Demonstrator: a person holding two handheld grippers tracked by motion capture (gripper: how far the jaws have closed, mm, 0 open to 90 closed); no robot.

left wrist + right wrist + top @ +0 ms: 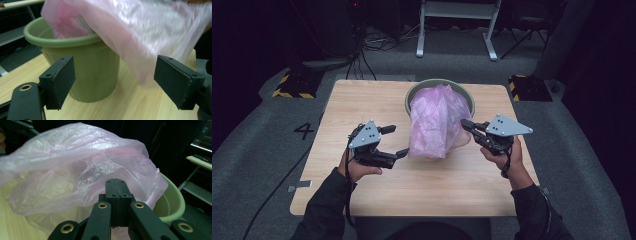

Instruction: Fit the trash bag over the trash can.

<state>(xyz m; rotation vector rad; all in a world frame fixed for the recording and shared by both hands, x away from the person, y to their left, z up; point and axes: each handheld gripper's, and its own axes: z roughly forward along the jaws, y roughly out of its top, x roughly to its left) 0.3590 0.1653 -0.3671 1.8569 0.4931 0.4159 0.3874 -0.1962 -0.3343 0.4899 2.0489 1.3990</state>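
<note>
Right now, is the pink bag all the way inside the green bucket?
No. The pink bag puffs up above the green bucket and drapes over its front rim, down toward the table.

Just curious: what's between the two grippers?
In the high view, the pink plastic bag hangs out of the green bucket, between the left gripper and right gripper.

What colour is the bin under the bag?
Olive green bin; clearest in the left gripper view, beneath the pink bag.
</note>
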